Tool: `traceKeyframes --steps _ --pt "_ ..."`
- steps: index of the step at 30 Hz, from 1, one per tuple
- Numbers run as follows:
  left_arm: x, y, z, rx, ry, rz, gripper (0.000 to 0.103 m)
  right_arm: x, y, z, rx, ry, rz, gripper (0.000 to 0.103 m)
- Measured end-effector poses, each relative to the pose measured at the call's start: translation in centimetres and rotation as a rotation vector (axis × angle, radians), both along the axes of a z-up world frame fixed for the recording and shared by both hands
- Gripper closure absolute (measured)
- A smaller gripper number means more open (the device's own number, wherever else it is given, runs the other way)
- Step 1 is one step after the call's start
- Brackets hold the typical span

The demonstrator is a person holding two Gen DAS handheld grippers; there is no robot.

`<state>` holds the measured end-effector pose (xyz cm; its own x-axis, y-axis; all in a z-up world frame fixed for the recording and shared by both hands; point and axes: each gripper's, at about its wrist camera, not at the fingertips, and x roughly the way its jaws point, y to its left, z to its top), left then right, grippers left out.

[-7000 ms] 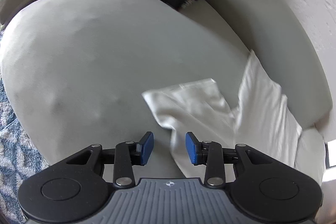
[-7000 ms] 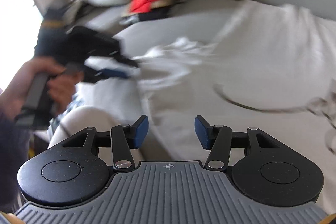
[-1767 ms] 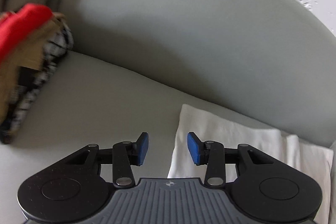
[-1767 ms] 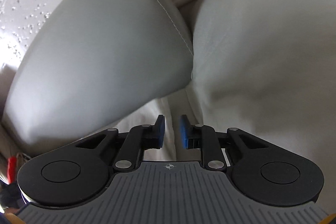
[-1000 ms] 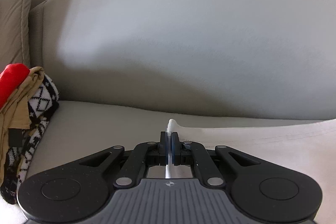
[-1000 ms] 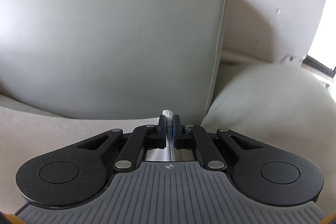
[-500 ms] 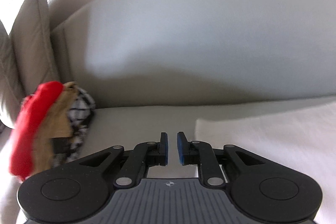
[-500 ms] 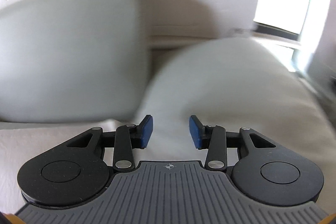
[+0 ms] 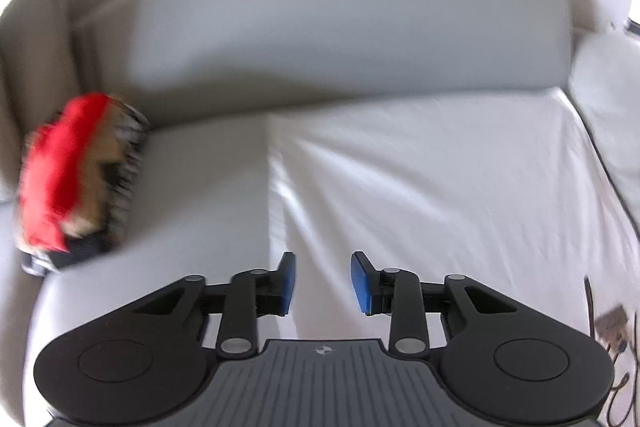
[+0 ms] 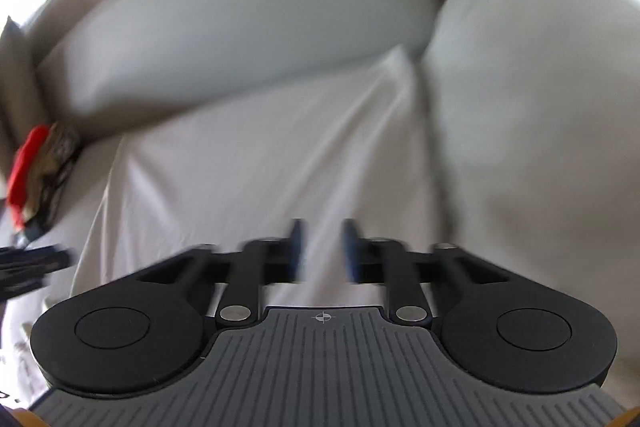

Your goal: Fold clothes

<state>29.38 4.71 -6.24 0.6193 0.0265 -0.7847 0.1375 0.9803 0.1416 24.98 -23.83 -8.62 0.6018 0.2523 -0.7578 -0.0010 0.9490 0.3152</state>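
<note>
White cloth (image 9: 432, 187) is lying spread across the sofa seat (image 9: 200, 187). Left gripper (image 9: 323, 283) is opening, empty; right gripper (image 10: 322, 251) is closing on nothing, hovering over it.

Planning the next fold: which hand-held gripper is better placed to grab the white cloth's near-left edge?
Probably left: the left hand-held gripper hangs empty, jaws opening, over the cloth by that edge.

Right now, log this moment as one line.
step: cloth spread on sofa | left hand-held gripper: opening, empty | right hand-held gripper: closing, empty | pile: untouched
</note>
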Motion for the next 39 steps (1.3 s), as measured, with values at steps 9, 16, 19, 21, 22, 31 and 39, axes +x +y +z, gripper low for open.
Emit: traceKeyframes --steps 9,16,19,21,22,31,39 --pt "1.7 1.8 -7.8 0.148 0.048 0.200 0.091 1.0 -4.8 -5.7 -0.267 0.019 -0.255 0.103" --pt "0.2 1.7 -5.2 0.164 0.064 0.196 0.087 -1.8 -3.3 -1.7 -0.204 -0.045 -0.193 0.086" --pt "-2.7 -0.3 -4.5 0.101 0.071 0.129 0.083 -2.9 -1.3 -1.9 -0.107 -0.035 -0.081 0.088" --pt "-4.1 -1.3 -5.0 0.073 0.089 0.082 0.078 -3.0 -0.5 -3.1 -0.135 -0.008 -0.050 0.089" --pt "-4.6 -1.7 -5.4 0.096 0.074 0.064 0.077 -2.8 -0.3 -4.0 -0.186 0.002 -0.052 0.092" --pt "-6.6 0.7 -4.0 0.181 0.116 0.109 0.080 -7.0 -3.4 -0.1 -0.286 0.027 -0.222 0.089" --pt "-15.2 1.7 4.2 -0.102 0.049 0.036 0.080 -19.0 1.1 10.3 -0.160 -0.166 -0.086 0.082"
